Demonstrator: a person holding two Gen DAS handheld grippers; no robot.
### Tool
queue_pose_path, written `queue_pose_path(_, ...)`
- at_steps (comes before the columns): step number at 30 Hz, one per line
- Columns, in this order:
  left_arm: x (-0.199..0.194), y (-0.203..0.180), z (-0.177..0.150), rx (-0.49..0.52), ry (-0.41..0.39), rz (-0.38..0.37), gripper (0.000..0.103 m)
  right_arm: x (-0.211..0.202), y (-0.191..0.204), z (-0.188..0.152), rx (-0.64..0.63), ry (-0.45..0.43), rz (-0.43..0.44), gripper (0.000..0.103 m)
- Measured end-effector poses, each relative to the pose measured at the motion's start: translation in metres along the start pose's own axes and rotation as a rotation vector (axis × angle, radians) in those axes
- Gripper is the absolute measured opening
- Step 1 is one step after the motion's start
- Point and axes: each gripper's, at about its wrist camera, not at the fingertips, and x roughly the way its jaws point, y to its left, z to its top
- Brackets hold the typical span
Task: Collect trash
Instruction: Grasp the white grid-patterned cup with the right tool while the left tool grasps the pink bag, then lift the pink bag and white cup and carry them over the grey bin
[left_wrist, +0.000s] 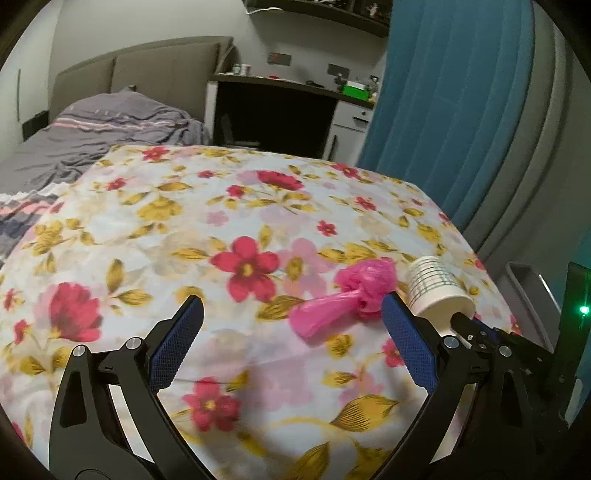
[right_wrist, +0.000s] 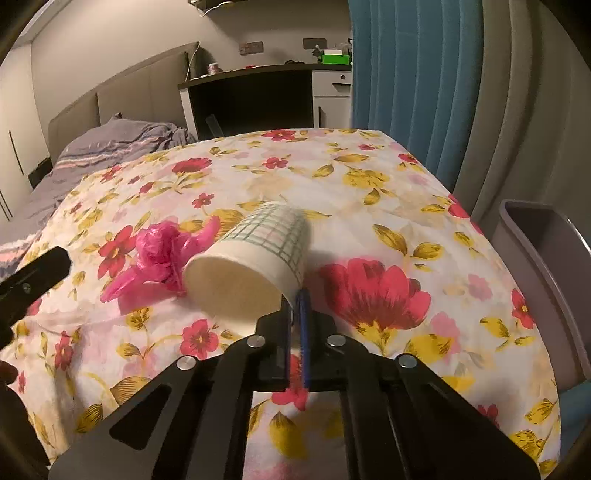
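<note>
A white paper cup (right_wrist: 255, 258) with a green grid pattern lies tilted, mouth toward the camera; my right gripper (right_wrist: 295, 295) is shut on its rim at the lower right. The cup also shows in the left wrist view (left_wrist: 437, 291). A crumpled pink plastic bag (left_wrist: 340, 299) lies on the floral tablecloth (left_wrist: 221, 221) just left of the cup; it also shows in the right wrist view (right_wrist: 162, 254). My left gripper (left_wrist: 291, 317) is open and empty, its right finger beside the bag. Its finger tip (right_wrist: 40, 269) shows at the left of the right wrist view.
A grey bin (right_wrist: 546, 266) stands off the table's right edge, also in the left wrist view (left_wrist: 528, 291). Blue curtain (right_wrist: 406, 92) and grey curtain hang behind. A bed with grey bedding (left_wrist: 92, 136) lies to the left, a desk (left_wrist: 288, 92) at the back.
</note>
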Motion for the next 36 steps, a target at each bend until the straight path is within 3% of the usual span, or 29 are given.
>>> queue_pose_path(8,0.027,-0.028,0.003,0.025,0.038,-0.066,0.095,-0.022,-0.023,-0.001,0.026,-0.056,-0.027,0.004)
queue_pose_path(15,0.057,-0.045,0.006,0.038,0.083,-0.063,0.091,-0.043,-0.047,-0.003,0.055,-0.093,-0.037,0.004)
queue_pose_path(18,0.070,-0.049,0.005,0.043,0.120,-0.056,0.080,-0.048,-0.052,-0.005,0.053,-0.104,-0.042,0.004)
queue_pose_path(23,0.079,-0.055,0.001,0.073,0.159,-0.070,0.048,-0.052,-0.057,-0.007,0.052,-0.108,-0.043,0.004)
queue_pose_path(25,0.078,-0.059,0.001,0.090,0.154,-0.073,0.040,-0.053,-0.059,-0.007,0.054,-0.111,-0.044,0.004)
queue_pose_path(36,0.054,-0.070,-0.002,0.139,0.112,-0.043,0.035,-0.074,-0.075,-0.008,0.071,-0.141,-0.040,0.004)
